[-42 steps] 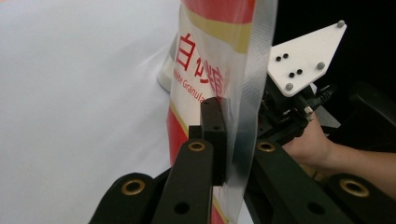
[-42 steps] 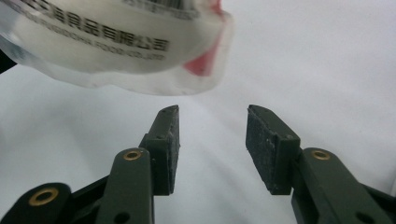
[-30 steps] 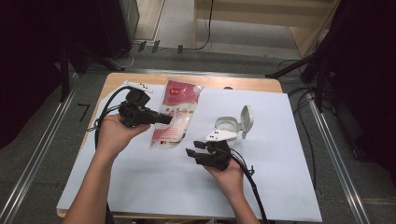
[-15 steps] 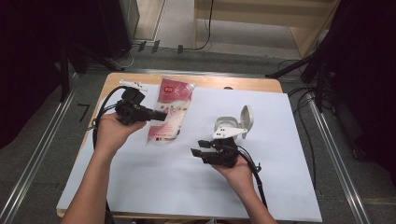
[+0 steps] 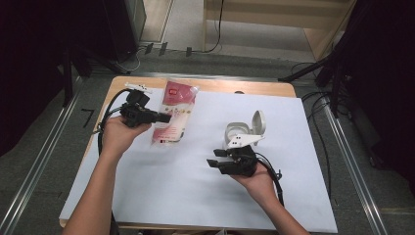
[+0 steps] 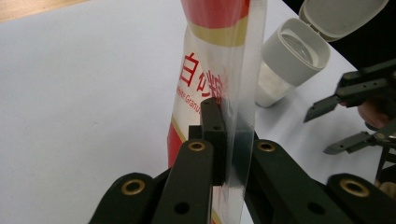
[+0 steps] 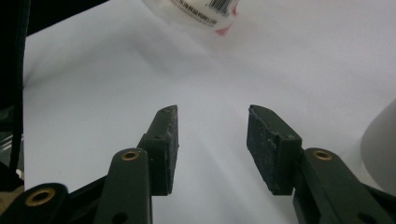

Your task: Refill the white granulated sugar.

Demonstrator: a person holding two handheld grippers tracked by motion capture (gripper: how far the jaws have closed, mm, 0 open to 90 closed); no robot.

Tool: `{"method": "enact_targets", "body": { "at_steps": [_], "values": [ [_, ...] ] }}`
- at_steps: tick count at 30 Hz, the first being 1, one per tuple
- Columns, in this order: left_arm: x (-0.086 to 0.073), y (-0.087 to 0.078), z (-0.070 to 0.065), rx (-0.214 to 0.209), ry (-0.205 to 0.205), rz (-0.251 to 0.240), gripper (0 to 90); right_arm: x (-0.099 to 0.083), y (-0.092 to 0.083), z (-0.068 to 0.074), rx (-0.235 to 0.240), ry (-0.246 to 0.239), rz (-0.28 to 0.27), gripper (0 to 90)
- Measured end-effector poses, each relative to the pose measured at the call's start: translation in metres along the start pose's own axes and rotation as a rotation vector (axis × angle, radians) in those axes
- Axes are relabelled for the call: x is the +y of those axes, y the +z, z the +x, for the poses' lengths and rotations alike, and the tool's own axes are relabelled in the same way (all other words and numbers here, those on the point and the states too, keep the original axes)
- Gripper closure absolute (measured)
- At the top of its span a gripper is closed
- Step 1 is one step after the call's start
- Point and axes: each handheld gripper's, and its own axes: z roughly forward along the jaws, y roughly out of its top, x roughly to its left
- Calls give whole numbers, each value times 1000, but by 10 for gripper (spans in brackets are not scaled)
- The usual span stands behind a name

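Pinched flat on the bag's (image 6: 217,70) clear side seam, my left gripper (image 6: 223,140) holds it lying left of the open jar (image 5: 243,130), while my right gripper (image 7: 212,149), jaws spread and empty, waits just before the jar, probably to steady it for pouring.
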Motion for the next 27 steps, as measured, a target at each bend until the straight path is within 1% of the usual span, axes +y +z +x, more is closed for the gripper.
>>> {"method": "enact_targets", "body": {
  "at_steps": [1,3,4,6,8,11,12,14,16,17,19,22,23,24,25,27],
  "values": [
    [0,1,1,13,9,6,900,-1,-1,1,7,-3,-3,542],
    [1,5,3,15,21,3,900,-2,-4,2,20,-8,-10,537],
    [1,7,4,17,10,2,900,-3,-6,3,21,-16,-12,534],
    [2,12,7,21,13,-2,900,-4,-9,5,14,-26,-20,531],
    [1,17,11,34,3,-3,900,-6,-12,5,13,-19,-29,528],
    [-1,22,15,65,15,7,900,-11,-17,2,5,-10,-30,526],
    [-2,22,16,51,8,-5,900,-13,-18,1,2,-12,-29,527],
    [-3,22,18,54,1,-14,900,-15,-19,-1,-5,-9,-27,526],
    [-4,21,19,50,2,-15,900,-15,-21,-3,-13,-2,-33,526],
    [-6,21,19,43,-4,-17,900,-15,-21,-3,-17,4,-35,525],
    [-8,20,20,41,8,-23,900,-15,-22,-4,-23,0,-43,524],
    [-11,19,20,29,2,-23,900,-14,-24,-4,-28,1,-48,517],
    [-12,19,20,28,6,-19,900,-14,-25,-5,-26,5,-48,515],
    [-13,18,19,36,7,-20,900,-14,-25,-5,-29,7,-48,514],
    [-14,18,19,29,9,-24,900,-14,-25,-5,-31,9,-50,512],
    [-16,18,18,31,15,-24,900,-14,-26,-5,-33,9,-50,510]
  ]
}}
